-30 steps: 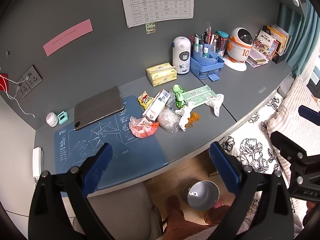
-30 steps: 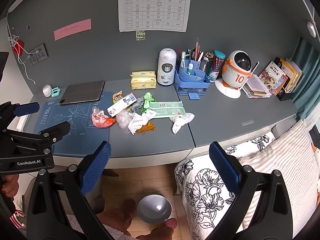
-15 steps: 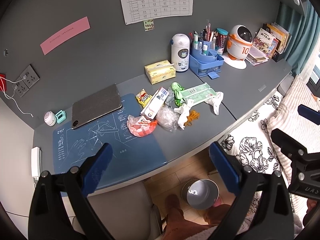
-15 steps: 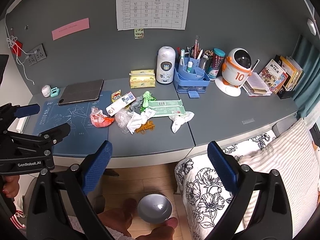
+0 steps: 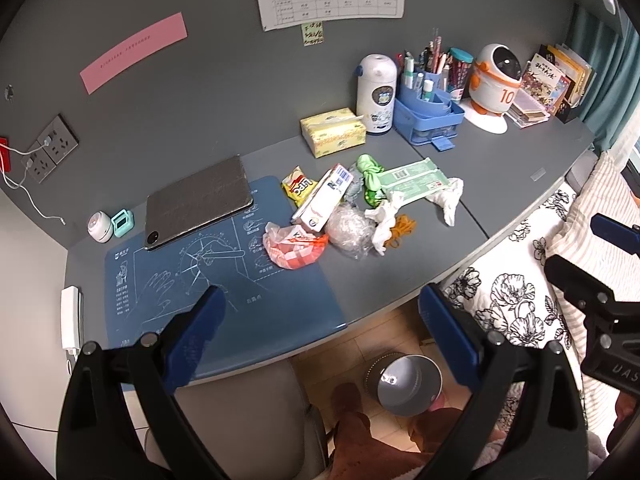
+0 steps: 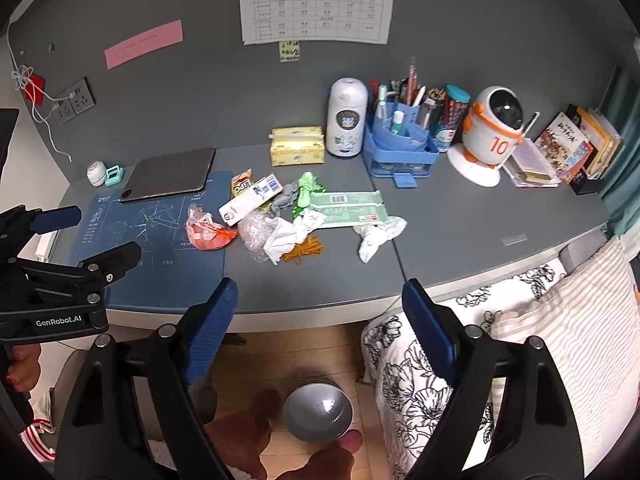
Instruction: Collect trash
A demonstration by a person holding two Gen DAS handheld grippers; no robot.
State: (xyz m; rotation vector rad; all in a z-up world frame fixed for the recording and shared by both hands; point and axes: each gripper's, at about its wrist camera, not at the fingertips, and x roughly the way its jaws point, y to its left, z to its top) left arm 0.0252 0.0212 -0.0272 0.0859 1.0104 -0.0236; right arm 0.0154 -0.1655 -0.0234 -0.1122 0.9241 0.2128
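Ahead of us, the trash pile [image 6: 288, 220] lies in a loose cluster near the middle of the grey desk [image 6: 460, 240], well beyond both tools and above them in each view. At its left edge we see a red-and-white plastic bag [image 5: 292, 246] resting on the blue desk mat [image 5: 224, 280]. Just beside it sit a crumpled clear plastic wrap [image 5: 348, 230], a long white carton [image 5: 324, 200], a yellow snack packet [image 5: 297, 187], a green wrapper [image 5: 370, 178], a flat pale-green package [image 5: 412, 178], crumpled white tissues [image 5: 448, 200] and a tangle of orange rubber bands [image 5: 402, 226].

Our left gripper [image 5: 320, 328] hangs over the near edge of the desk with its blue pads wide apart and nothing between them. Our right gripper [image 6: 318, 312] is likewise short of the pile; its jaws are closing, yet they stand wide with nothing between them.

Below the desk edge, on the wooden floor, we see a grey waste bin [image 6: 318, 412] with its mouth facing us, near the person's feet. Farther back stand a tablet [image 5: 198, 200], a yellow tissue box [image 5: 334, 132], a blue pen organiser [image 5: 428, 116] and a white robot toy [image 5: 494, 80].
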